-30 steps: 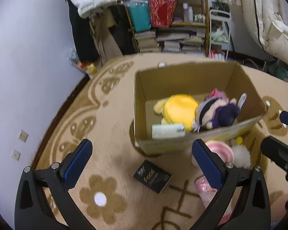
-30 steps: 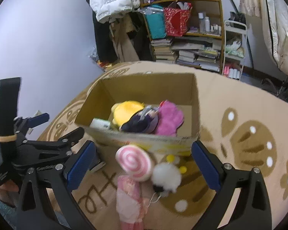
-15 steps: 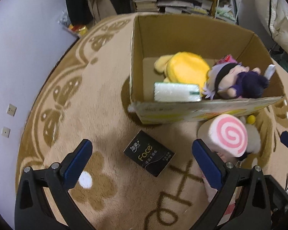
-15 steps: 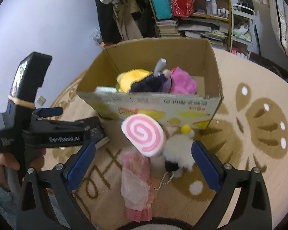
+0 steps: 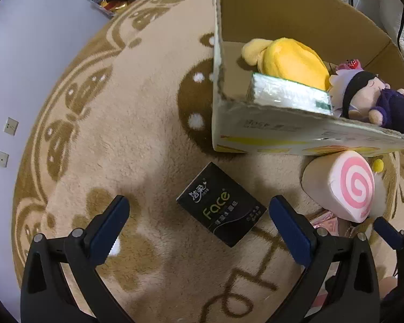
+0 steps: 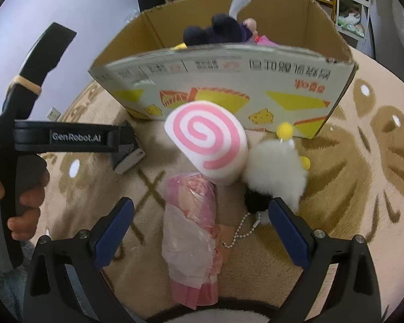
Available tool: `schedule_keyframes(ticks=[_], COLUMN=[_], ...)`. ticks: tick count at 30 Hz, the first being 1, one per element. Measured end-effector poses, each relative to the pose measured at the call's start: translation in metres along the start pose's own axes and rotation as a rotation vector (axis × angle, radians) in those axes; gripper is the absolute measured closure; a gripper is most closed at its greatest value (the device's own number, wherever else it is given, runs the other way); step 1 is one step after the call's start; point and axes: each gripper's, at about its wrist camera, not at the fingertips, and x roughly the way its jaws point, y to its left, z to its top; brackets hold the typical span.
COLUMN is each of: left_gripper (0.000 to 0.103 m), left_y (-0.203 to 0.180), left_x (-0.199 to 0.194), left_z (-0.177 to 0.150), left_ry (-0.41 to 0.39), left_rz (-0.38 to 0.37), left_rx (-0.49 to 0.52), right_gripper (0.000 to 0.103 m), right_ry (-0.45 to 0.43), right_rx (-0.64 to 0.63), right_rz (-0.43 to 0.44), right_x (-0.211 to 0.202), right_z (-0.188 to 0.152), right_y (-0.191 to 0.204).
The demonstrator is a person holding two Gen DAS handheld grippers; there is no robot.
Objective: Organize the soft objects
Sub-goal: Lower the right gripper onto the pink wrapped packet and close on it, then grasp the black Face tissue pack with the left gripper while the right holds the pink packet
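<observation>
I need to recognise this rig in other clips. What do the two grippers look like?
Both grippers, left and right, have black forked frames with silver screws and flat blue finger pads. The left one's side reads "GenRobot.AI" in white, with a tan band on its mount. Bare fingers grip its handle.

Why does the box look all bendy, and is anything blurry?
Right wrist view: the fisheye lens bows the cardboard box front edge into a curve, and the fluffy white toy looks slightly soft. Left wrist view: the black tissue pack is sharp, its lettering readable; a dark shadow lies beside the box.
</observation>
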Motion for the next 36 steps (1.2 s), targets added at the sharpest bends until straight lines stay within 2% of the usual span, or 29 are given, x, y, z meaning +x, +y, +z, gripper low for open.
schedule_keyframes(ticks=[3, 12, 14, 18, 19, 20, 21, 27, 31, 33, 36], left_gripper=[0.001, 0.001, 0.001, 0.001, 0.001, 0.001, 0.001, 0.001, 0.014, 0.015, 0.032], left_y=[0.002, -0.001, -0.001, -0.002, -0.002, -0.003, -0.005, -0.014, -0.017, -0.020, -0.024], left_x=[0.006, 0.018, 0.019, 0.020, 0.020, 0.020, 0.021, 0.019, 0.032, 0.036, 0.033], left_z=[0.001, 0.001, 0.001, 0.000, -0.001, -0.001, -0.001, -0.005, -0.004, -0.004, -0.006], left_ry=[0.016, 0.039, 0.040, 0.044, 0.036, 0.035, 0.036, 0.027, 0.061, 0.072, 0.049], left_rz=[-0.012, 0.019, 0.018, 0.021, 0.021, 0.023, 0.024, 0.023, 0.015, 0.021, 0.019], left_rx=[-0.012, 0.002, 0.000, -0.004, -0.002, 0.001, 0.004, 0.016, 0.019, 0.027, 0.044], right_gripper=[0.008, 0.012, 0.019, 0.023, 0.035, 0.051, 0.056, 0.057, 0.057, 0.059, 0.062], right_ry=[0.009, 0.009, 0.032, 0.042, 0.050, 0.063, 0.082, 0.115, 0.122, 0.118, 0.112], right_rx=[0.000, 0.001, -0.006, -0.011, -0.019, -0.023, -0.029, -0.015, 0.031, 0.061, 0.051], right_rz=[0.002, 0.005, 0.014, 0.041, 0.043, 0.041, 0.040, 0.057, 0.082, 0.098, 0.095], right_x=[0.003, 0.007, 0.012, 0.015, 0.017, 0.019, 0.023, 0.036, 0.041, 0.041, 0.040], right_z=[0.001, 0.002, 0.000, -0.002, -0.002, -0.002, -0.002, -0.006, -0.006, -0.006, -0.006], right_y=[-0.003, -0.007, -0.002, 0.004, 0.006, 0.007, 0.009, 0.013, 0.009, 0.006, 0.007])
